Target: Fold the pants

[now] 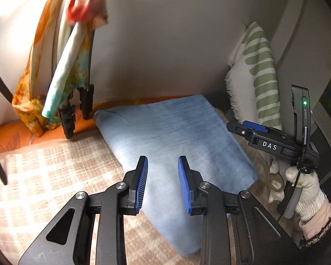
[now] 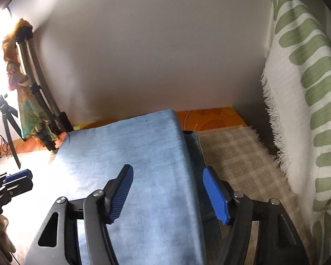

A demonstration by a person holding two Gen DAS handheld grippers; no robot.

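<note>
On the checked beige blanket (image 1: pixel 55 165) lie the light blue pants (image 1: pixel 176 137), folded into a flat oblong that runs away toward the grey wall (image 1: pixel 165 33). Above their near end hangs the left tool (image 1: pixel 162 182), its blue-padded fingers spread apart with nothing between them. From the right wrist view the right tool (image 2: pixel 170 191) is likewise spread wide and empty, straddling the right edge of the pants (image 2: pixel 132 165), where a darker layer shows beneath the top fold. From the left wrist view the right tool sits off the right side of the pants, held in a white knitted glove (image 1: pixel 306 190). A green-and-white striped towel (image 2: pixel 302 101) hangs at the right. At the far left a patterned orange cloth (image 1: pixel 33 84) drapes over black tripod legs (image 1: pixel 77 108), near the pants' far corner. An orange sheet (image 2: pixel 211 118) shows beyond the blanket.
</note>
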